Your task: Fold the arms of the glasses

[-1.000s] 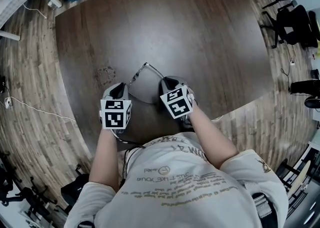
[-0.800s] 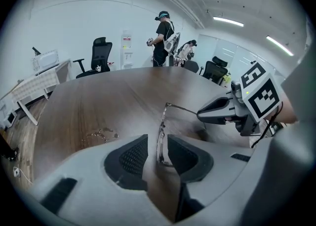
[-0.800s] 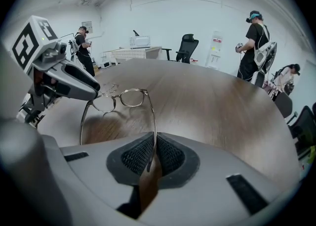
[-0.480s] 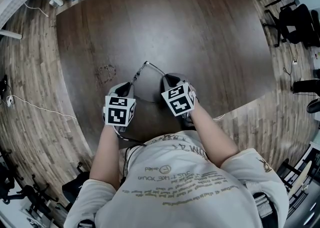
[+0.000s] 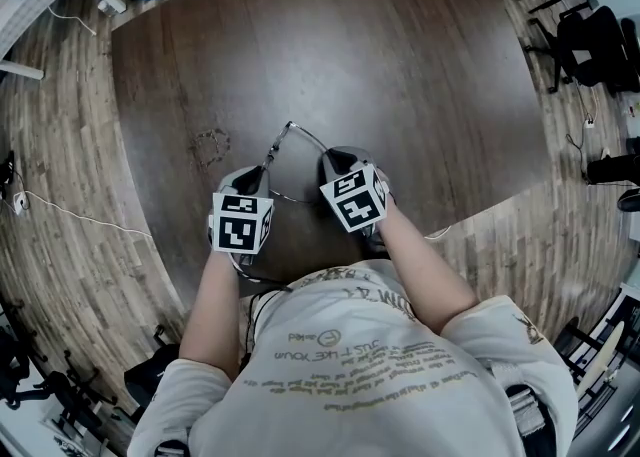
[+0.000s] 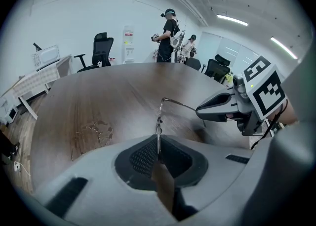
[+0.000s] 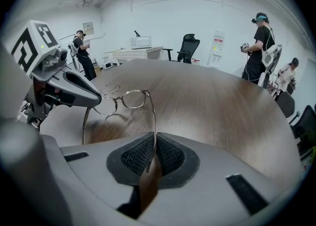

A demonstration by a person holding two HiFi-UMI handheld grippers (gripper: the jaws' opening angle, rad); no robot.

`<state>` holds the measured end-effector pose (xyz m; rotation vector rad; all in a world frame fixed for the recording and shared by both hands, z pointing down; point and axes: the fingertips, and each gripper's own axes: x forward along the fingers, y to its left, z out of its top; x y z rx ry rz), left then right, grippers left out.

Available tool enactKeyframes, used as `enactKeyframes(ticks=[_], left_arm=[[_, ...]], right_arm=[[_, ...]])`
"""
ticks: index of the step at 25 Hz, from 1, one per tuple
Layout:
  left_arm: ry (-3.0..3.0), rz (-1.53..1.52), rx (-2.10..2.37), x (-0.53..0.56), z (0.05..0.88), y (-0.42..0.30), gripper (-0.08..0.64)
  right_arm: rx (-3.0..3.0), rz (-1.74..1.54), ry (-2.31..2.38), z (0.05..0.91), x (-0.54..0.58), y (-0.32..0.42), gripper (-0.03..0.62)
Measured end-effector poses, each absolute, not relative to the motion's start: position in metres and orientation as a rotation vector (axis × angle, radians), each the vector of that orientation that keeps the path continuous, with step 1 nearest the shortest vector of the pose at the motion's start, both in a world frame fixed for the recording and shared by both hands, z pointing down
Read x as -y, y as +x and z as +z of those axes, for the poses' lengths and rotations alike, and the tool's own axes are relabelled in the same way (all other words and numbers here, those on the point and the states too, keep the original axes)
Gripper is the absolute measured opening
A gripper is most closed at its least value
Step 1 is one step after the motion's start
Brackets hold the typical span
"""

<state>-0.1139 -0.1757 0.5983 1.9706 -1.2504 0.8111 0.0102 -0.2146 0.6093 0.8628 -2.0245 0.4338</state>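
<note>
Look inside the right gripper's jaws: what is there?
One thin arm of the glasses, pinched by the right gripper. Its tip is hidden between the pads; the table shows beyond.

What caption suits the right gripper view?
Right gripper pinches one arm of the glasses over a wooden table; left gripper grips the frame's far end.

Thin metal glasses (image 7: 119, 99); matt dark wood table (image 5: 400, 65).

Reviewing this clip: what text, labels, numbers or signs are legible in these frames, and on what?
Nothing reads clearly enough to quote.
Shirt print: several lines, upside down and blurred, not reliably readable.
Marker cubes: black-and-white square patterns only, no words.
Wall notice: too small to read.
Red label on the white dispenser: too small to read.
</note>
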Motion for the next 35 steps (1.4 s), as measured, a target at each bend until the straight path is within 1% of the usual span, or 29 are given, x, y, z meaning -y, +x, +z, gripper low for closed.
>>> enactKeyframes(ticks=[8, 22, 26, 35], left_arm=[[1.967, 0.819, 1.248, 0.172, 0.599, -0.111, 0.031], [1.975, 0.818, 1.231, 0.169, 0.599, -0.103, 0.031], [1.976, 0.817, 1.225, 0.168, 0.600, -0.103, 0.031], [2.000, 0.844, 1.205, 0.171, 0.600, -0.103, 0.031]], right_arm=[[2.033, 0.552, 0.811, 0.612, 0.199, -0.001, 0.031], [2.060, 0.583, 0.742, 0.610, 0.177, -0.030, 0.061], [2.075, 0.534, 0.701, 0.609, 0.176, -0.040, 0.074], [2.110, 0.436, 0.600, 0.606, 0.166, -0.065, 0.123]])
